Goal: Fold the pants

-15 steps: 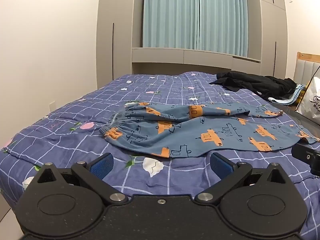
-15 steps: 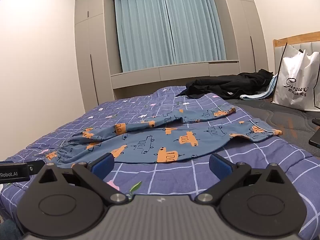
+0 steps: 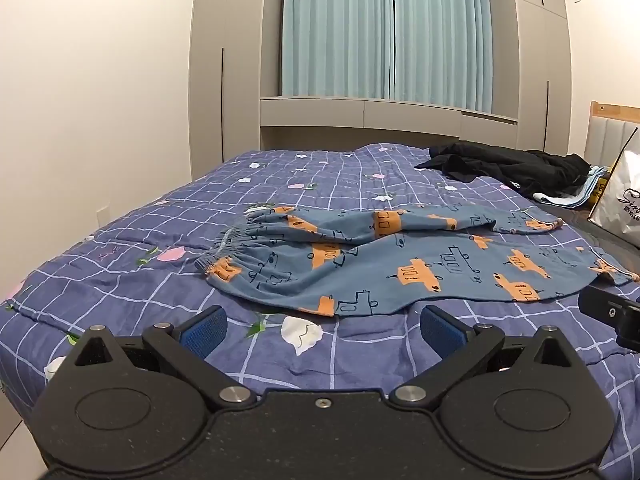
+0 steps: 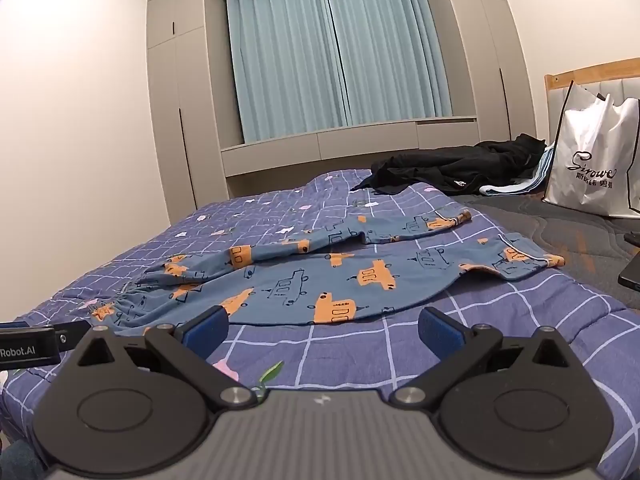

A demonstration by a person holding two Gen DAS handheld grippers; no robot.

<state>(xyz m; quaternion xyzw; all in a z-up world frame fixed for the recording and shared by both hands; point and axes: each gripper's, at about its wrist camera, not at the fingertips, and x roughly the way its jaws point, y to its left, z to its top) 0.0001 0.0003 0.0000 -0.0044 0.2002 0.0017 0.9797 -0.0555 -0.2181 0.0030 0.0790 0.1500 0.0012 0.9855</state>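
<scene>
Blue pants with orange vehicle prints (image 3: 400,264) lie spread on the bed, waistband to the left and both legs running right; they also show in the right wrist view (image 4: 340,280). My left gripper (image 3: 322,330) is open and empty, just short of the pants' near edge. My right gripper (image 4: 322,330) is open and empty, also just before the near edge, further toward the leg side. Each gripper's body shows at the edge of the other's view.
The bed has a purple checked quilt (image 3: 120,280). A black garment (image 3: 512,166) and a light blue cloth lie at the far right. A white shopping bag (image 4: 596,160) stands by the headboard. A dark flat object (image 4: 630,272) lies at the right edge.
Both grippers have shifted very slightly; the pants lie as before.
</scene>
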